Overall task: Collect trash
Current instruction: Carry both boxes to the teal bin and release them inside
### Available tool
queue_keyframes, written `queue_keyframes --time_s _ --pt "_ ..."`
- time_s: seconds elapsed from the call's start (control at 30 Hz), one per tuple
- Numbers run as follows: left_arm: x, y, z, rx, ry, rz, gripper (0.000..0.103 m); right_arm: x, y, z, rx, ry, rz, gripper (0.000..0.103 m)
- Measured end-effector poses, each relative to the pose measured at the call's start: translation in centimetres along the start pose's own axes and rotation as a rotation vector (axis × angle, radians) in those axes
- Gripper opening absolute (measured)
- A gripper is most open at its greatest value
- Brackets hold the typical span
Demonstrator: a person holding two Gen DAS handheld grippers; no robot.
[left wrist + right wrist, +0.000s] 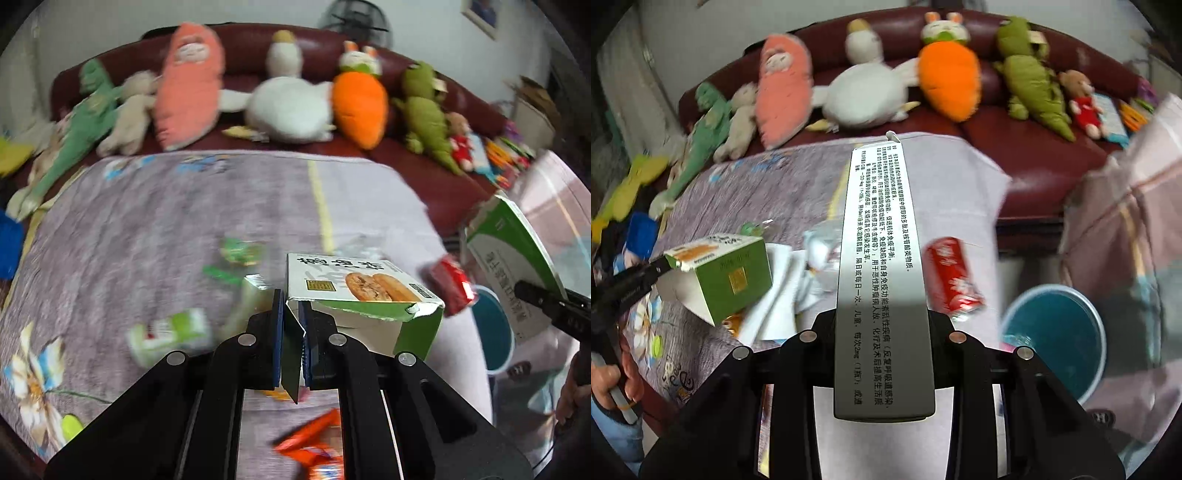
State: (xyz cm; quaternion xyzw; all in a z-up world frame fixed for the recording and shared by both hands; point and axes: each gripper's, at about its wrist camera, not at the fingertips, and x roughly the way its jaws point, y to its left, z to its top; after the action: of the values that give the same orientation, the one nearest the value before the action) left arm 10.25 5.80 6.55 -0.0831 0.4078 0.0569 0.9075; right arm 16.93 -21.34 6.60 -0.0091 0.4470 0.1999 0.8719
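Note:
My left gripper point(293, 321) is shut on the torn flap of a white and green biscuit box point(362, 291), which hangs above the cloth-covered table point(147, 229). The right wrist view shows that same green box point(727, 273) at the left, pinched by the left gripper point(666, 264). My right gripper point(882, 321) is shut on a long white medicine box point(882, 240) printed with black text; the box hides the pads. A red can point(953, 280) lies near the table's right edge. A blue bin point(1056, 332) stands on the floor to the right.
Green cartons point(170, 336), an orange wrapper point(314, 446) and white paper point(775, 306) litter the table. Behind it a dark red sofa point(424, 173) carries several plush toys. A person's hand point(609, 380) shows at the lower left.

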Motion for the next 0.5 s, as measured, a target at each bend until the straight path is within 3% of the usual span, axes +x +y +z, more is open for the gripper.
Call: queue_keyframes --time_s 0.5 --pt "4.3 -19.2 0.1 0.293 0.068 -0.217 0.009 -5.0 -15.8 -5.8 0.272 -0.072 -0.153 0.03"
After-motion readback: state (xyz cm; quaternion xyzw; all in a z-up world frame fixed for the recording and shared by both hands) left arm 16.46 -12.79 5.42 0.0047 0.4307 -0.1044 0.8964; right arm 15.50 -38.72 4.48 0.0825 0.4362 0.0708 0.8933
